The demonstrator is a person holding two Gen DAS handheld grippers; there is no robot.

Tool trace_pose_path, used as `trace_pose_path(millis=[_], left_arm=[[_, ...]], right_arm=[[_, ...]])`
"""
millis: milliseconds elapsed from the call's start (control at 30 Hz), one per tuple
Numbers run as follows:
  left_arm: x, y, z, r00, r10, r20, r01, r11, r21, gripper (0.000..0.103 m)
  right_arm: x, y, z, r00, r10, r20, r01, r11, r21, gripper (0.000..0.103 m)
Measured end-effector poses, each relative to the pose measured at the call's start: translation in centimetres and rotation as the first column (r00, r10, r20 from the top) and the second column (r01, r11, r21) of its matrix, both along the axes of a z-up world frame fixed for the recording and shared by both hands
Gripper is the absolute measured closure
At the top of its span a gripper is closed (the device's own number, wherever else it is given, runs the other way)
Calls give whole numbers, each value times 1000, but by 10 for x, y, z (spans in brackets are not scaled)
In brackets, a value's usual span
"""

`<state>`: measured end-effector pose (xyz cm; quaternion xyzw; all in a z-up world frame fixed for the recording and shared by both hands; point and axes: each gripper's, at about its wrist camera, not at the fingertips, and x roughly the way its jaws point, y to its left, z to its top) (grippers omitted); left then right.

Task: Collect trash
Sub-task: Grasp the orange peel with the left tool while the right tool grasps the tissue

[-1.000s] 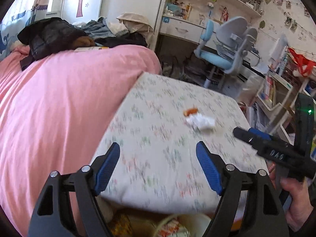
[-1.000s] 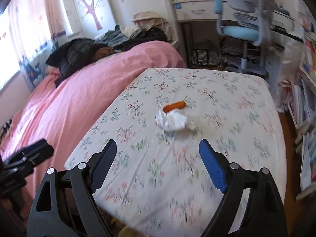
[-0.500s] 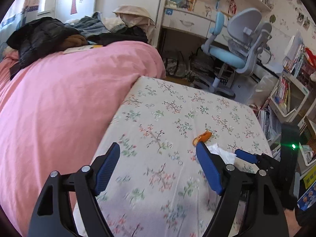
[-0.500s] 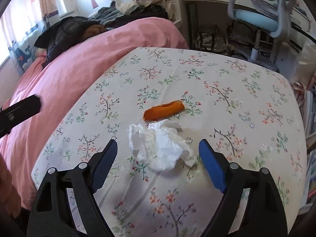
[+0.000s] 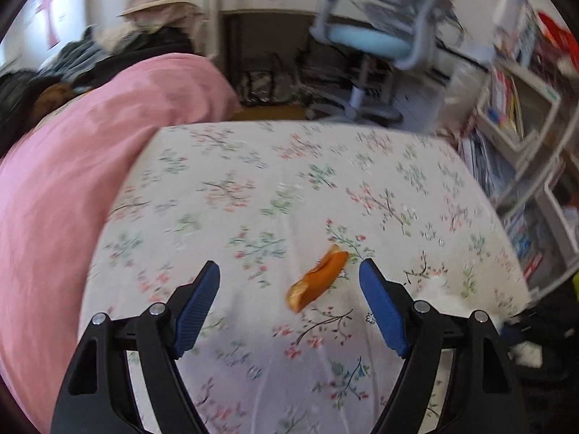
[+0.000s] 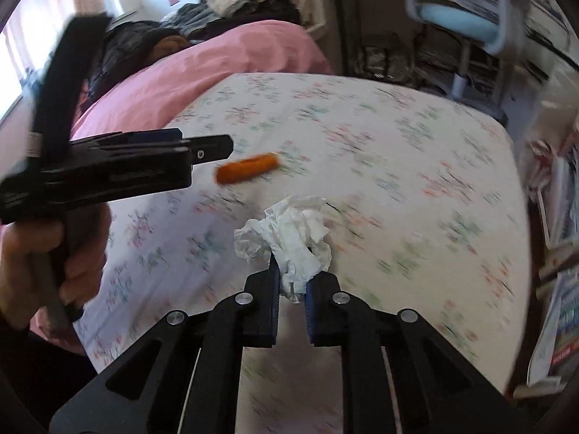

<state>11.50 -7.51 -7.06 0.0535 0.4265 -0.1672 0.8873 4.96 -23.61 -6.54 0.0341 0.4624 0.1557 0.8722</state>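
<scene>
Tissue (image 6: 289,238), white and crumpled, sits pinched in the right gripper (image 6: 292,282) over the flowery sheet (image 6: 398,181). Just past the tissue lies an orange peel (image 5: 316,278) on the sheet. The left gripper (image 5: 289,282) stands wide, with the peel between its fingers, not touching.

Bright daylight apparently from a window (image 6: 14,83) at left, motion blur, fisheye bending, dark corners

crumpled white tissue (image 6: 289,233) (pinched), orange peel (image 5: 318,277) flat
</scene>
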Motion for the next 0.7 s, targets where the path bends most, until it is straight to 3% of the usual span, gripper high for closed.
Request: trace_pose_path(millis=[167,233,300,400,567,700], left_arm=[[8,-13,-21,998,-41,-49,43,997,58,31],[11,-18,-29,996,-55,-74,61,994,88,46],[9,-21,-30,996,-65,-59,71,992,106,53],[9,-24,-28,995,-78,-62,84,992,99,84],[2,-19,-20,994,-96,-60,99,994,52,86],[-12,-1,4,996,-79,-35,77,996,-40,86]], right_arm=[[-4,-36,-4,998,-51,-32,53,998,44,92],[-3,-41,-5,998,-53,-37,55,997,49,92],[-3,-41,-4,998,-47,-35,48,998,50,92],[-2,-38,-2,999,-35,-30,37,998,49,92],[-1,-31,2,1000,-23,-15,23,998,52,92],[-4,-26,15,1000,-12,24,11,998,60,92]])
